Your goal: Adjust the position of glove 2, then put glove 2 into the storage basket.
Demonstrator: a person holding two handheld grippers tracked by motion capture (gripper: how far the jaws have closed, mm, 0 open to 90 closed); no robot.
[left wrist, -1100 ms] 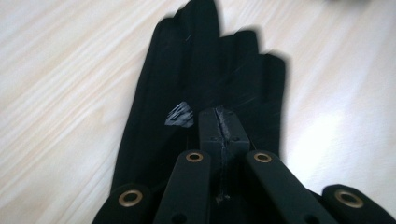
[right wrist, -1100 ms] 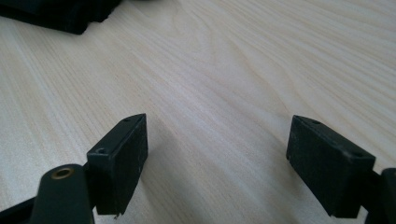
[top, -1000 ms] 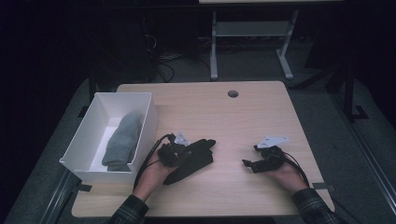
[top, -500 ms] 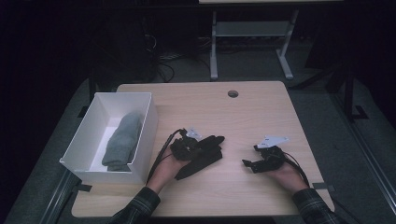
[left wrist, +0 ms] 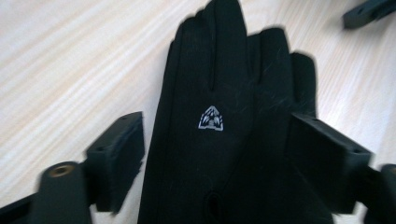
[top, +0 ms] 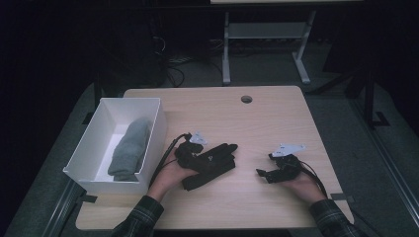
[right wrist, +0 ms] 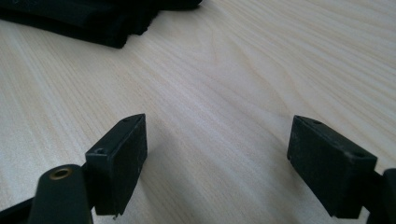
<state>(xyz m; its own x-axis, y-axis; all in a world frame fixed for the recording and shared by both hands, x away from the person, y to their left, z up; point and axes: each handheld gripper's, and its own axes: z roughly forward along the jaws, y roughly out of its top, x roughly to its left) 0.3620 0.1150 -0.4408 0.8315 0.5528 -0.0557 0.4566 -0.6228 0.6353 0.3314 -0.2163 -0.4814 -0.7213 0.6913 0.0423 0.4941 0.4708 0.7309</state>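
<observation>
glove (left wrist: 224,121) lies between left hand-held gripper (left wrist: 215,154) jaws, just opened wide, unpinched.

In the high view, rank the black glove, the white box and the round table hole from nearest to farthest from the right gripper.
From the right gripper:
1. Black glove, just to its left, mid-table.
2. Round table hole, at the far edge.
3. White box, at the table's left edge.

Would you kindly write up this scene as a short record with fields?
Surface: light wooden table
Work item: flat black fabric glove with small white logo, lying on the table
Left gripper: jaws have just been opening, glove between them, pads not pressing
Right gripper: open over bare wood
Container: white rectangular box at table's left
Box contents: grey folded cloth
</observation>
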